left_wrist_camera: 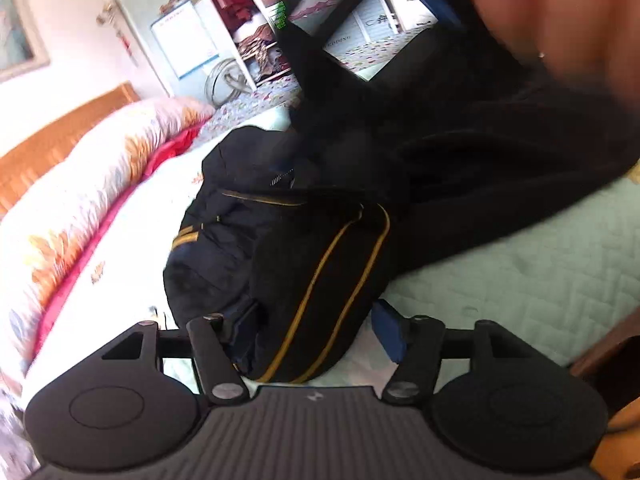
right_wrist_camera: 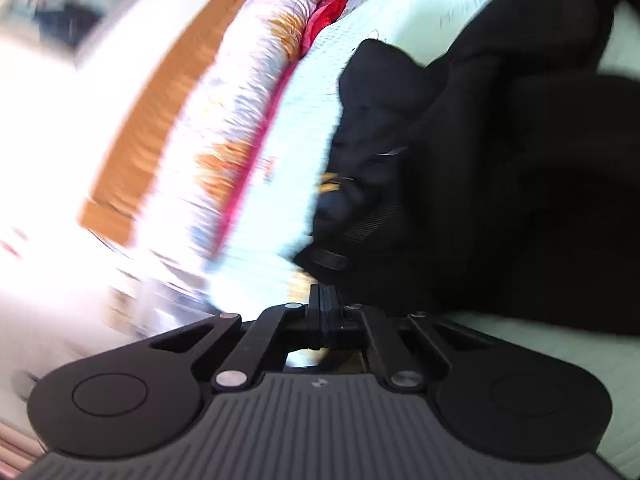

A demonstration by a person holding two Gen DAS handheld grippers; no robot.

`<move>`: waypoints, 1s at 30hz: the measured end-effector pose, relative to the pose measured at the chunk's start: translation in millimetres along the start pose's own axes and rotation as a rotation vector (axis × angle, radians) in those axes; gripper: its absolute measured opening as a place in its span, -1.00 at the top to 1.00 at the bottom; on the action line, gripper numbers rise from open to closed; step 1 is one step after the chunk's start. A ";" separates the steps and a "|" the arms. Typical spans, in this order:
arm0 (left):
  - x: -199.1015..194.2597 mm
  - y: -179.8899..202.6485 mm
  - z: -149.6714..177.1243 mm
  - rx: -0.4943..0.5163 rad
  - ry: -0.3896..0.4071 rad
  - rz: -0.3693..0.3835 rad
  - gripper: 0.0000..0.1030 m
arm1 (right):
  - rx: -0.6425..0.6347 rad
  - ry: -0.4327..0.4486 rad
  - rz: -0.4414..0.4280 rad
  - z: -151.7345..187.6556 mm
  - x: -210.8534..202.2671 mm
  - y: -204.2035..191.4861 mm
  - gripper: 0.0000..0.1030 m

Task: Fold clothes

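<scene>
A dark jacket with yellow stripes (left_wrist_camera: 304, 248) lies bunched on the bed in the left wrist view. My left gripper (left_wrist_camera: 316, 324) is open, and the jacket's near end bulges between its fingers (left_wrist_camera: 387, 330). More black cloth (left_wrist_camera: 480, 168) stretches off to the upper right, under a person's blurred hand (left_wrist_camera: 560, 20). In the right wrist view my right gripper (right_wrist_camera: 324, 292) is shut, fingers together. The edge of the dark jacket (right_wrist_camera: 400, 160) sits right at its tips. Blur hides whether any cloth is pinched there.
The bed has a pale green quilted cover (left_wrist_camera: 540, 272). A rolled floral duvet (left_wrist_camera: 80, 220) lies along the wooden headboard (left_wrist_camera: 48, 152) at the left. Open shelves with clothes (left_wrist_camera: 248, 20) stand beyond the bed. The duvet (right_wrist_camera: 248, 100) also shows in the right wrist view.
</scene>
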State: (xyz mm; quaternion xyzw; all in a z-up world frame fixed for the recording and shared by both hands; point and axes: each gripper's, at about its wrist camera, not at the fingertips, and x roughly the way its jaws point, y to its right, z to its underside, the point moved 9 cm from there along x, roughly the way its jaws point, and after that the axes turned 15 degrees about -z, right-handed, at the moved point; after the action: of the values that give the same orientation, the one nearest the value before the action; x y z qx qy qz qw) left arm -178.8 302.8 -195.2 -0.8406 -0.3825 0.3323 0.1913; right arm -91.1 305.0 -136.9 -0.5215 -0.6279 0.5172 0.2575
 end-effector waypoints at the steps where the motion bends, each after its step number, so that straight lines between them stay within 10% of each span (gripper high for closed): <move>1: 6.6 1.5 -2.2 0.007 0.007 -0.015 -0.28 | -0.006 -0.001 -0.010 -1.1 2.4 -5.4 0.92; 7: 36.1 -13.3 -3.9 -0.038 -0.019 -0.042 0.03 | -0.015 0.049 0.001 -6.1 -16.1 -4.1 0.73; 10: 36.1 -42.3 -7.1 -0.120 0.014 -0.064 0.12 | -0.060 0.095 0.090 -5.7 -56.2 20.8 0.16; 19: 97.4 -143.2 -33.1 -0.444 -0.070 -0.049 0.20 | 0.113 0.165 0.252 36.2 -145.7 139.9 0.05; 25: 98.2 -152.2 -55.9 -0.497 -0.059 -0.010 0.18 | 0.282 0.432 0.307 44.0 -247.1 185.8 -0.16; 30: 105.0 -127.5 -7.3 -0.529 -0.137 -0.016 0.08 | 0.406 0.707 0.330 57.9 -343.0 225.7 -0.26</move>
State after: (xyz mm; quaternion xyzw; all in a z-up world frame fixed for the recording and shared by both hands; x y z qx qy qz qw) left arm -188.3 464.2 -159.9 -0.8339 -0.4746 0.2754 -0.0588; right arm 57.6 -50.8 -289.2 -0.6986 -0.2949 0.4541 0.4678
